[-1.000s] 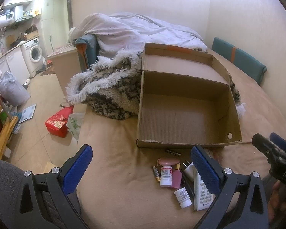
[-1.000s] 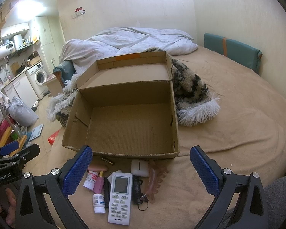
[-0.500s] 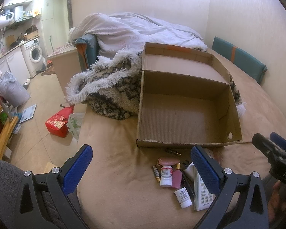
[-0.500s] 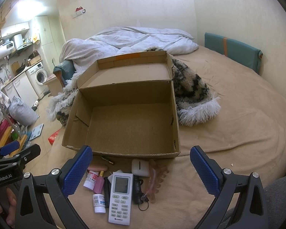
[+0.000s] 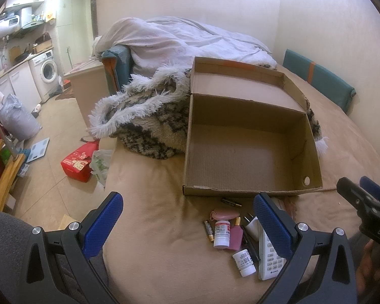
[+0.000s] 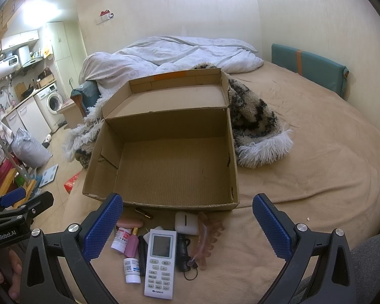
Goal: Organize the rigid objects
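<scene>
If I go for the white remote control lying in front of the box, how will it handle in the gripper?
The white remote control looks like a stiff plastic slab, so it should not flex. Its smooth casing may slip between the pads. It lies flat on the soft brown blanket, close between a black pen and a black cord, so edge grasps are probably awkward.

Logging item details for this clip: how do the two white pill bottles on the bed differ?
The bottle with the red label looks wider than the bottle with the blue label. The red-label bottle lies nearer the cardboard box; the blue-label bottle lies nearer the camera, beside the remote. Both are white, capped and lying down.
</scene>
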A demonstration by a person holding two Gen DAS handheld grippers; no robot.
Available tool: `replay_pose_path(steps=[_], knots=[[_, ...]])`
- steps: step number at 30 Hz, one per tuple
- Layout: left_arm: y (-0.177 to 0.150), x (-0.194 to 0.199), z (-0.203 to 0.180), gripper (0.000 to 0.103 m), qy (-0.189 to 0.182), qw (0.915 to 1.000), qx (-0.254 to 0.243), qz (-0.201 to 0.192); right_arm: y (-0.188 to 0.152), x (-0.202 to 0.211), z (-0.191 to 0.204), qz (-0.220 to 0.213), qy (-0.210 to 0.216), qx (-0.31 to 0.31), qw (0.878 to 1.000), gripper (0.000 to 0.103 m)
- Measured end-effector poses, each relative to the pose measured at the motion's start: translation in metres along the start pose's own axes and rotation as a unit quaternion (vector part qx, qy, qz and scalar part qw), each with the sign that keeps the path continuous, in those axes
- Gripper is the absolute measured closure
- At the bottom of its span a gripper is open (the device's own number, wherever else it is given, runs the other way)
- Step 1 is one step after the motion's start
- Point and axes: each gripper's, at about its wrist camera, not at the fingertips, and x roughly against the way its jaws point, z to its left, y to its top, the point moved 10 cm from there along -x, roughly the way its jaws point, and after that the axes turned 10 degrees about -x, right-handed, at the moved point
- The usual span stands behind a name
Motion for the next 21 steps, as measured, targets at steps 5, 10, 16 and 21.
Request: replay_pose_path(steps=[5,10,16,21], knots=[[-0.001,0.0,0.001,0.0,0.001,1.0,-0.001,0.002,0.0,0.0,0.0,0.0,0.0,0.0,1.0,0.0],[-0.005,-0.002,0.004,0.0,0.002,1.0,-0.001,0.007,0.0,0.0,0.0,0.002,0.001,0.001,1.0,0.0],[-0.009,-0.019,0.008,0.008,-0.008,0.9984,-0.001,0.056,-0.007,-0.009,0.002,0.035,0.02,-0.011,0.999,0.0],[-0.023,-0.053,0.011,0.017,-0.033,0.9892,0.032,0.139,-0.032,-0.03,0.008,0.127,0.055,-0.031,0.99,0.008]])
